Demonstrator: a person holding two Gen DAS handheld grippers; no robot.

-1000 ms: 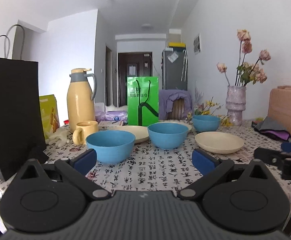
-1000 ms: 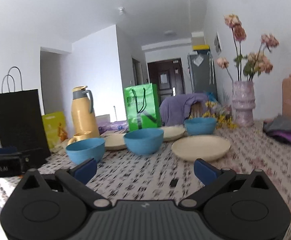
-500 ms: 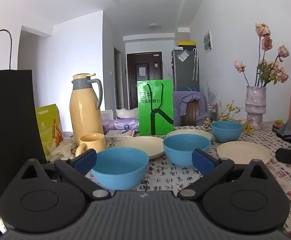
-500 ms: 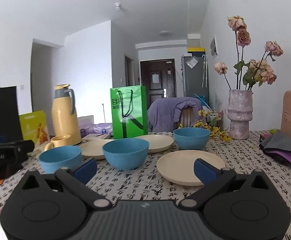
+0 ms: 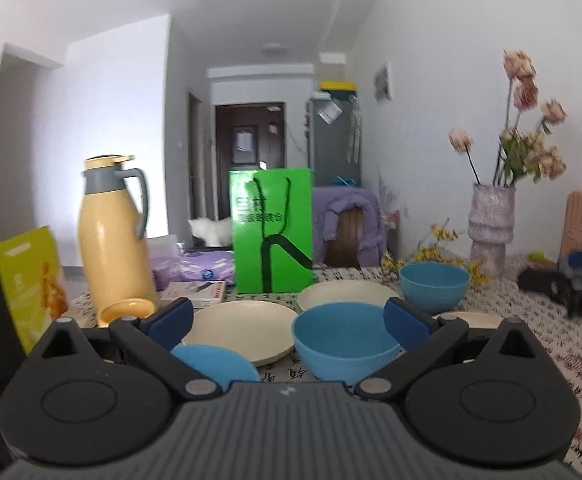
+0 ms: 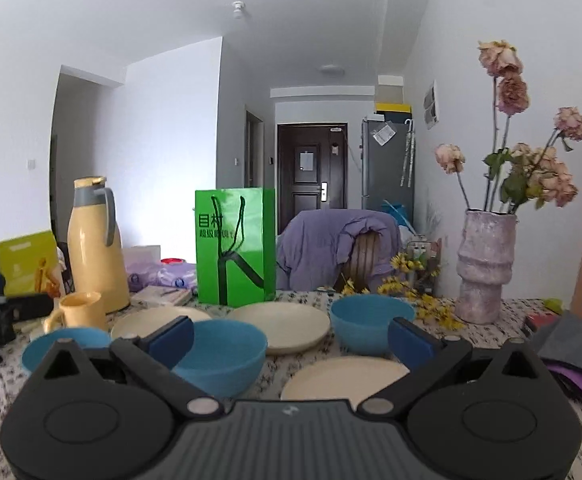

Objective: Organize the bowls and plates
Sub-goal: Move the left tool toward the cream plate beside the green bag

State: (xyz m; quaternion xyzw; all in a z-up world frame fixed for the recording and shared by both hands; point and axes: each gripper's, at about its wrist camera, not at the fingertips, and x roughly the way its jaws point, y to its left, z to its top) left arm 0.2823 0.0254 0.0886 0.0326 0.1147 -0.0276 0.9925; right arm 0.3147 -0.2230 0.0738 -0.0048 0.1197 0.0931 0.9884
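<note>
Blue bowls and cream plates sit spread on the patterned tabletop (image 6: 503, 312). Left gripper (image 5: 287, 316) fingers wide apart, empty, framing the middle blue bowl (image 5: 345, 342); near-left bowl (image 5: 215, 362) just below. Right gripper (image 6: 289, 334) fingers wide, empty, over the nearest cream plate (image 6: 343, 376). Far blue bowl (image 6: 371, 320) behind it.
</note>
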